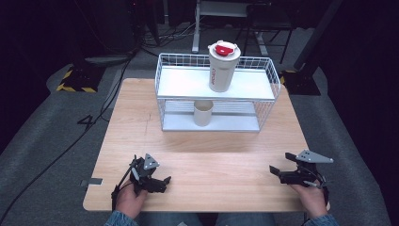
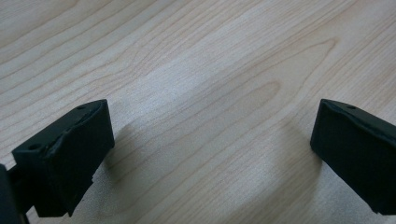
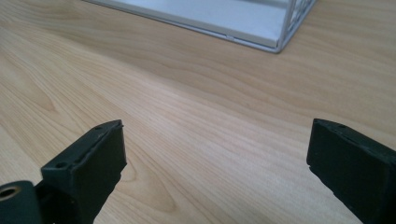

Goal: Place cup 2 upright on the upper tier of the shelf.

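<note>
Wooden tabletop [image 1: 211,160] under both claws — left claw [image 1: 162,181] and right claw [image 1: 277,170] spread wide, pinching nothing — well apart from the lidded tumbler [image 1: 223,66] on the wire shelf [image 1: 263,92].

Both tools are matte black two-jaw grippers: left gripper [image 1: 155,180], right gripper [image 1: 282,173]. Each has a grey 3-cornered plate on top w/ small holes, a black cable trailing back, and blocky jaw pads w/ small screw holes along the top edges. Blue denim sleeve cuffs [image 1: 120,219] at both wrists.
</note>
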A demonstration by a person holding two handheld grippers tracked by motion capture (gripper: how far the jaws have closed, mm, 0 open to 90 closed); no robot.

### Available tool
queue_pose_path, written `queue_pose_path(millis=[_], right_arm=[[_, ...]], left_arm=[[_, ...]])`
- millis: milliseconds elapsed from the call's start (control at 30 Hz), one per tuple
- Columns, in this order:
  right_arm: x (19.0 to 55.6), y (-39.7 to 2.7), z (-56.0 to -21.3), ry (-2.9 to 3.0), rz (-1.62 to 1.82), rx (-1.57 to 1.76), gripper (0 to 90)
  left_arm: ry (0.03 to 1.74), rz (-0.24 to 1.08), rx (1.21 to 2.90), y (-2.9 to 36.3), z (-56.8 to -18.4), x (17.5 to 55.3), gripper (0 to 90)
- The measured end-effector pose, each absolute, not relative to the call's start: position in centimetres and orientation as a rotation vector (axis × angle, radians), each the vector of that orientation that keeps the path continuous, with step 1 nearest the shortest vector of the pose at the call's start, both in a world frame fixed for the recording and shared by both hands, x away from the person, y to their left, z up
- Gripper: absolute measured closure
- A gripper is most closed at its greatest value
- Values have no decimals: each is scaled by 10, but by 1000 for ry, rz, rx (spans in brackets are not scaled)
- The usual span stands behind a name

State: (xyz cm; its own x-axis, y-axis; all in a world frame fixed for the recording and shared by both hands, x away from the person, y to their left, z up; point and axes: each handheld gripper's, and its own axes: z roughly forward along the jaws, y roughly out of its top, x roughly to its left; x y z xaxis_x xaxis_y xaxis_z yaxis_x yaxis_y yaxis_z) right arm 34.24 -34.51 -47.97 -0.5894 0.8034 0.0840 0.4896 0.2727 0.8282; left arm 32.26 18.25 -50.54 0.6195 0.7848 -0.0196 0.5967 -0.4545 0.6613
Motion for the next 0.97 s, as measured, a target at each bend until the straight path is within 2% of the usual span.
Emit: queue_pose_path(millis=[467,967], right_arm=[[340,-334,-501,2312,996,1119,76],[340,-328,-506,2282,953,1234,24]], left_arm=[[1077,389,2208,183,-505,323,0],[1092,388,2203,182,-505,323,0]])
